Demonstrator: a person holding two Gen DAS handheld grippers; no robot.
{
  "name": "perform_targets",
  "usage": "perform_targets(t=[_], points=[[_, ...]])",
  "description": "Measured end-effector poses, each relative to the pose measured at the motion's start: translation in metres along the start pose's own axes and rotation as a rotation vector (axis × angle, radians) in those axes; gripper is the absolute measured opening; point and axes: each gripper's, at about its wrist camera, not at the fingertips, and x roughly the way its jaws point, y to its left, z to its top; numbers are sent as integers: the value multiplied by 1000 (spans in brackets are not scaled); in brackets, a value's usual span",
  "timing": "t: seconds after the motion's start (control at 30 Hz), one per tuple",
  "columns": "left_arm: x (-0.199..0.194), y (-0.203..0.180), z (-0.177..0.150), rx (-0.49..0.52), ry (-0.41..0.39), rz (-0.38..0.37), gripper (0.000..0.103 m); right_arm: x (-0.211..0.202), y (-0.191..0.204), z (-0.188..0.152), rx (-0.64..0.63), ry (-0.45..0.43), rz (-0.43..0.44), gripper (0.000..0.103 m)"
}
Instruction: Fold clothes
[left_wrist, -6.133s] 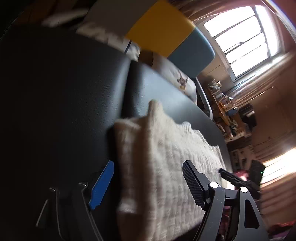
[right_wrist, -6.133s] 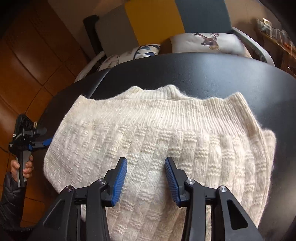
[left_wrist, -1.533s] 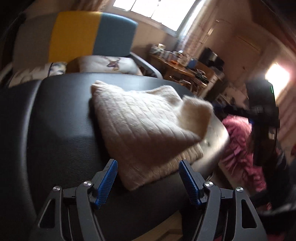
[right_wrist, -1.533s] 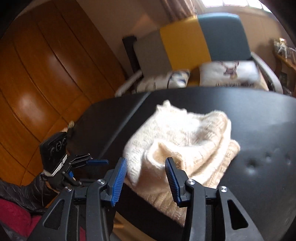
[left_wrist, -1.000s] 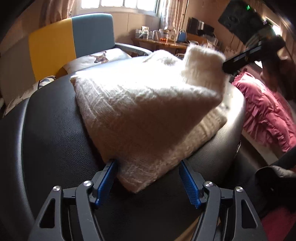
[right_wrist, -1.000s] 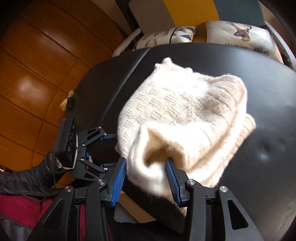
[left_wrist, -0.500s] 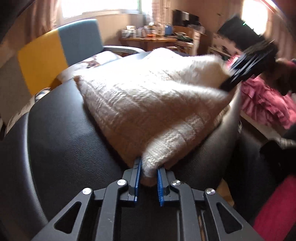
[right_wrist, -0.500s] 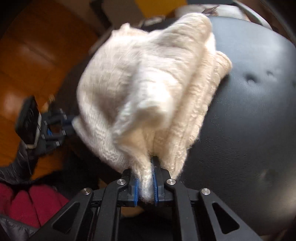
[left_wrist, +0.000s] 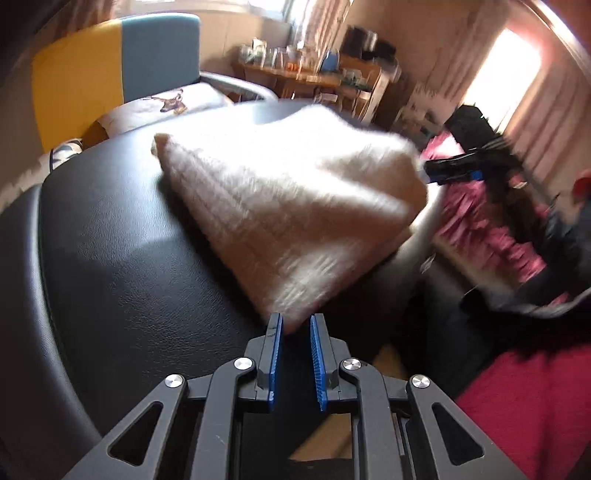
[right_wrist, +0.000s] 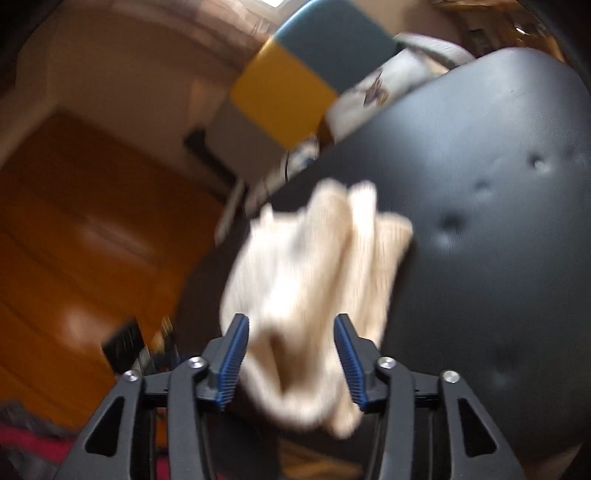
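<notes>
Since half a second ago the right tool (right_wrist: 291, 363) has let go of the cream sweater (left_wrist: 291, 206) and the left tool (left_wrist: 295, 356) has lifted its corner.

The right tool's jaws are opening, blue pads wide of the blurred knit, which hangs between them without being pressed; the left tool is nearly closed, its pads pinching the sweater's near corner at the tips; the sweater lies bunched in folds on the black padded desk (left_wrist: 122, 266), its far side raised toward the right tool (left_wrist: 454, 171), seen at the right in the left wrist view; a yellow and blue chair (left_wrist: 110, 70) stands beyond the desk.
</notes>
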Motion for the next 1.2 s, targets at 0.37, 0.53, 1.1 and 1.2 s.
perform_targets(t=[0.37, 0.53, 1.1, 1.2], points=[[33, -17, 64, -52, -89, -148, 21, 60, -13, 54, 24, -19, -24, 35], [77, -37, 69, 37, 20, -183, 21, 70, 20, 60, -184, 31, -256, 12], [115, -55, 80, 138, 168, -213, 22, 16, -23, 34, -39, -46, -113, 20], [109, -54, 89, 119, 158, -232, 22, 8, -26, 34, 33, -18, -7, 26]])
